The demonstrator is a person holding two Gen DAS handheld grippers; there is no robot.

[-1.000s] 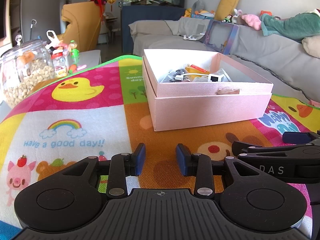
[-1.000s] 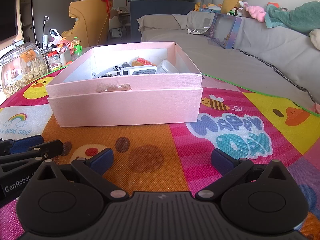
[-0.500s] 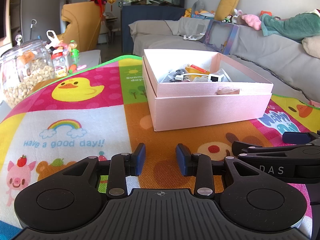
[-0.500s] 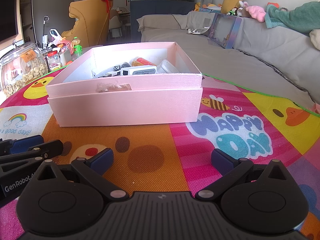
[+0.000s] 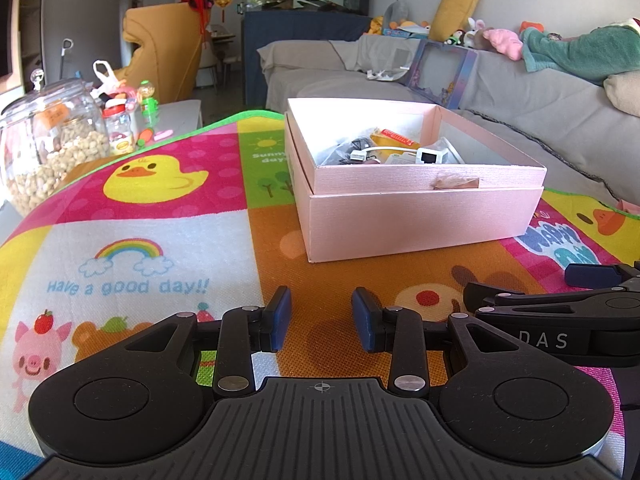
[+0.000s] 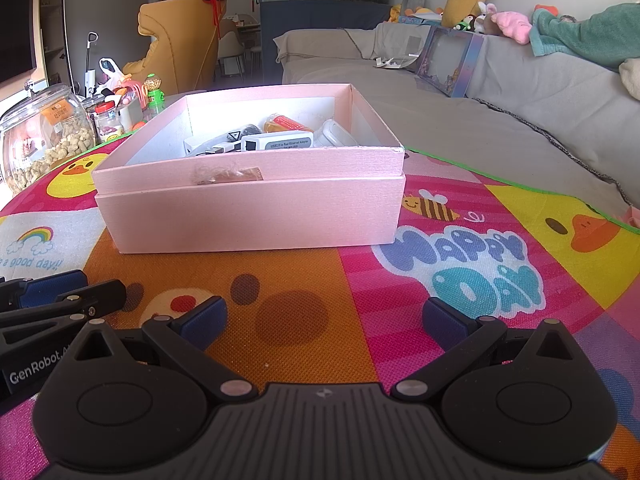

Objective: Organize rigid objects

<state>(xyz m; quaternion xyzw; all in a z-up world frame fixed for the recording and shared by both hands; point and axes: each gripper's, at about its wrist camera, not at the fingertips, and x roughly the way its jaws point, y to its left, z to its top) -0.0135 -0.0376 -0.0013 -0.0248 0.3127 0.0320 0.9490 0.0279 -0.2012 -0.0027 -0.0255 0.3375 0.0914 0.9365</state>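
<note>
Blue pads sit nearest you: your left hand-held gripper has its jaws a modest gap apart with nothing between them, only the orange patch of the mat showing through. Your right hand-held gripper stands spread much wider, also with nothing in it, over the seam where orange meets pink stripes. Each tool shows at the edge of the other's view, so they lie just beside one another, left tool to the left, both low over the cartoon-printed mat.

Beyond the pads, on the mat and well apart from both tools, you have the pink box, open-topped and seated in its own slightly wider lid. A scrap of torn tape clings to its near wall. Inside lies a jumble of small rigid items: a white adapter with printed lettering, an orange piece behind it, and a clear plastic piece to its right; the rest is too tangled to tell.

Farther left stands a glass jar of nuts among small bottles. A grey sofa stretches behind the mat and off to the right.
</note>
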